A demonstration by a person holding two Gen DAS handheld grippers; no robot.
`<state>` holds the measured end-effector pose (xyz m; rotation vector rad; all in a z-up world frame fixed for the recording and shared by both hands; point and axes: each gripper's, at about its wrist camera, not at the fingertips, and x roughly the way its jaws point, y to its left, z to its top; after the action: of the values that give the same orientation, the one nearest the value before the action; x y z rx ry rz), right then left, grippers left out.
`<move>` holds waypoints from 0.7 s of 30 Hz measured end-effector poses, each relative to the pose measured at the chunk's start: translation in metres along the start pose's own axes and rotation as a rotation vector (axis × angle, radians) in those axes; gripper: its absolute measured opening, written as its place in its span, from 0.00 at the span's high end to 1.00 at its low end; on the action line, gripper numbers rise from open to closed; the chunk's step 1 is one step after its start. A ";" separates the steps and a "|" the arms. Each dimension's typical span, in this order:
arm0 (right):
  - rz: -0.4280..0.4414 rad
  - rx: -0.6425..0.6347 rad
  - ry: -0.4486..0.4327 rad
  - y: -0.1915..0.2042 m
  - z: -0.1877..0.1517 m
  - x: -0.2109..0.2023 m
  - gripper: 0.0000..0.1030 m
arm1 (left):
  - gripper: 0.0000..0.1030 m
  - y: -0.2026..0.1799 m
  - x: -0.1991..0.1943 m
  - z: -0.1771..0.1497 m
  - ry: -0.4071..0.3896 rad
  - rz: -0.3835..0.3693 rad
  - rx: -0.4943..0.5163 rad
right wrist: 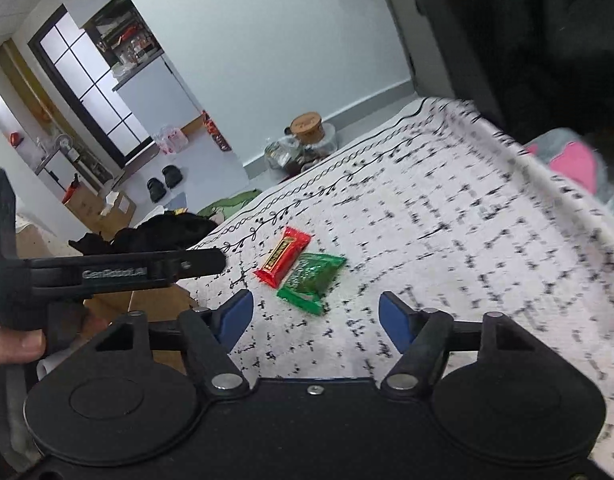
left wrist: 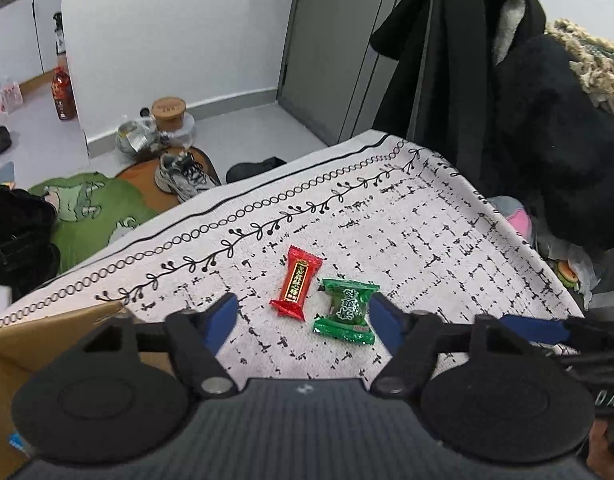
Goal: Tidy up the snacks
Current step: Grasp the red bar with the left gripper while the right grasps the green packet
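Two grippers: you hold one in each hand, both tilted down toward the tablecloth (left wrist: 407,216)
Left gripper (left wrist: 303,316): its blue fingers (left wrist: 221,318) stand apart over the cloth, the right-hand one just beside the green packet, nothing pinched between them
Right gripper (right wrist: 315,314): jaws spread, only bare cloth between the blue pads (right wrist: 237,314), the sweets a little beyond the tips
Your left hand (right wrist: 15,346): seen from the right wrist camera at the left edge, fingers wrapped round the black handle of the left gripper
Two sweets: one red candy (left wrist: 296,287) and one green candy (left wrist: 347,311), lying side by side near the middle of the cloth, nearly touching
Red candy: long, glossy red wrapper with crimped ends and a dark label strip with gold characters
Green candy: squarer, shiny green wrapper, white characters on a dark green centre, crinkled ends
One cardboard box (left wrist: 55,336): brown, at the cloth's left edge, its corner next to the left gripper
One sneaker (left wrist: 183,174): on the floor beyond the table
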<state>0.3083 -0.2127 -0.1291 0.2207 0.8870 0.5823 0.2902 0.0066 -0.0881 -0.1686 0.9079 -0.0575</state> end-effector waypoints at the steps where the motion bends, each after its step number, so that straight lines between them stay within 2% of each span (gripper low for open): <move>1: 0.004 0.002 0.009 0.001 0.001 0.006 0.35 | 0.38 0.000 0.005 0.001 0.007 -0.002 -0.003; 3: 0.012 0.010 0.030 0.002 0.002 0.017 0.38 | 0.45 0.001 0.015 0.003 0.021 -0.003 -0.006; 9: 0.014 0.052 0.069 0.000 0.006 0.046 0.43 | 0.56 0.010 0.040 0.007 0.064 -0.010 -0.030; 13: 0.013 0.078 0.086 -0.002 0.010 0.064 0.44 | 0.59 0.012 0.054 0.009 0.090 -0.021 -0.038; 17: 0.000 0.108 0.112 -0.006 0.012 0.082 0.53 | 0.62 0.017 0.067 0.010 0.107 -0.023 -0.059; 21: -0.011 0.137 0.139 -0.010 0.010 0.097 0.55 | 0.67 0.022 0.077 0.008 0.130 -0.022 -0.081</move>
<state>0.3674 -0.1656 -0.1912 0.3015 1.0636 0.5312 0.3437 0.0203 -0.1469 -0.2520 1.0389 -0.0527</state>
